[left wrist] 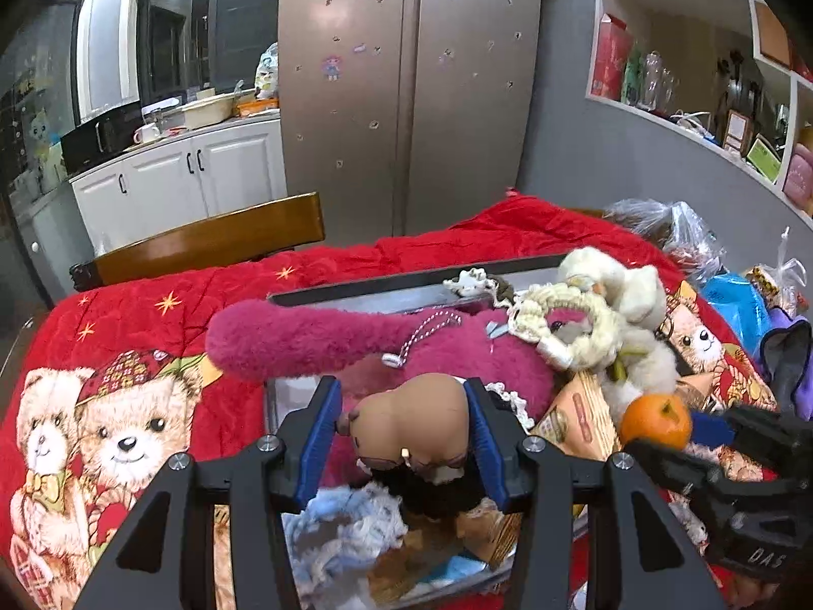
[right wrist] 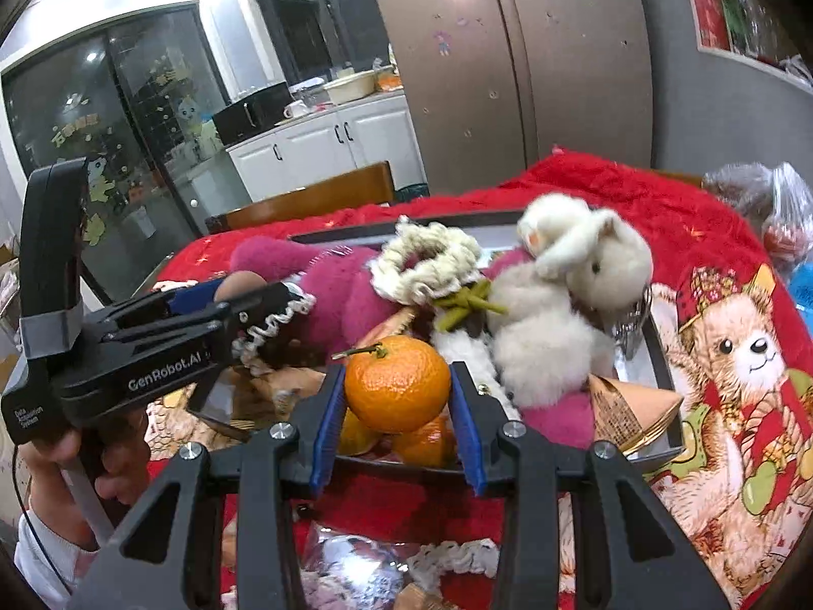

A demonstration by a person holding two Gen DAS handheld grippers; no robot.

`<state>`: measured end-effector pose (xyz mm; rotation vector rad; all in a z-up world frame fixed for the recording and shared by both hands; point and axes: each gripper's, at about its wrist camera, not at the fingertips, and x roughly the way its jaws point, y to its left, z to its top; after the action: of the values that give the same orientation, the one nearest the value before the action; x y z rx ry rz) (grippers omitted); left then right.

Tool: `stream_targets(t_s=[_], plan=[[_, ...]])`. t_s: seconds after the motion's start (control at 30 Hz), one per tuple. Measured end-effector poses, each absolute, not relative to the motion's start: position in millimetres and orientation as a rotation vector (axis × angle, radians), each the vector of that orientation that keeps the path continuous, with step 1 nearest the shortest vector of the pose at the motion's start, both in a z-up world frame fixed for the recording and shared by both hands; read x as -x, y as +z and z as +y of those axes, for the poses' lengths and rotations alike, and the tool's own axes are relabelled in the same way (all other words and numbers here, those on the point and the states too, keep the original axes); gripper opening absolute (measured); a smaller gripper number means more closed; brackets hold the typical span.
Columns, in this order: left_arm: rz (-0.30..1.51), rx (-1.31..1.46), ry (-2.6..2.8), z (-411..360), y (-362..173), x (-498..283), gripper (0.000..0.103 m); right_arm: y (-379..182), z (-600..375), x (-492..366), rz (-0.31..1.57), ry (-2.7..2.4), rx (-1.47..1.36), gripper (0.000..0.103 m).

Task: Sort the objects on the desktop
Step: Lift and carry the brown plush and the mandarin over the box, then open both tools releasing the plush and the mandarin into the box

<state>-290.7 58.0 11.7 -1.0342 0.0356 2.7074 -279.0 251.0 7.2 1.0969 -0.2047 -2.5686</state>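
Hidden or unclear: below the left fingers [left wrist: 404, 437] lies a blurred heap of pale blue fluff [left wrist: 345, 534] and brown scraps, not identifiable. Below the right fingers [right wrist: 396, 406], a crinkled clear wrapper [right wrist: 355, 564] is cut off by the frame edge. The doll's lower body is hidden behind the left gripper's frame.

Left fingers: partly open, blue pads pressed on either side of a small brown-headed doll [left wrist: 414, 422], which is held between them.

Right fingers: partly open, clamped on a tangerine [right wrist: 397, 381] with stem and leaf up. Two more tangerines [right wrist: 421, 445] sit just beneath it, partly covered. A hand [right wrist: 106, 462] grips the left gripper's handle at the left of the right wrist view.

Beyond both sets of fingers: a grey tray [left wrist: 406, 284] crowded with toys, namely a magenta plush [left wrist: 315, 338], a cream knitted ring [right wrist: 427, 264], and a white plush rabbit [right wrist: 569, 295]. A tan paper cone [right wrist: 630, 412] lies right of the right fingers, at the tray edge.

Surface: table under a red quilt printed with bears [left wrist: 101, 432]. Plastic bags [left wrist: 676, 234] lie far right.

Room: wooden chair back [left wrist: 213, 239], white cabinets [left wrist: 203, 173], steel refrigerator [left wrist: 406, 91], wall shelves [left wrist: 711, 76].
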Motion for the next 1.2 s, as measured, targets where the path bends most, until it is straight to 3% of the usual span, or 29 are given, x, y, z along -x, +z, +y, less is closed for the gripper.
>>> stream_targets(t_s=[1.07, 1.2], plan=[[0.055, 1.03, 2.711, 61, 9, 290, 0.051, -6, 243, 282, -0.2, -2.562, -1.121, 0.041], [0.115, 1.046, 2.752, 64, 10, 288, 0.069, -5, 243, 280, -0.217, -2.565, -1.108, 0.041]])
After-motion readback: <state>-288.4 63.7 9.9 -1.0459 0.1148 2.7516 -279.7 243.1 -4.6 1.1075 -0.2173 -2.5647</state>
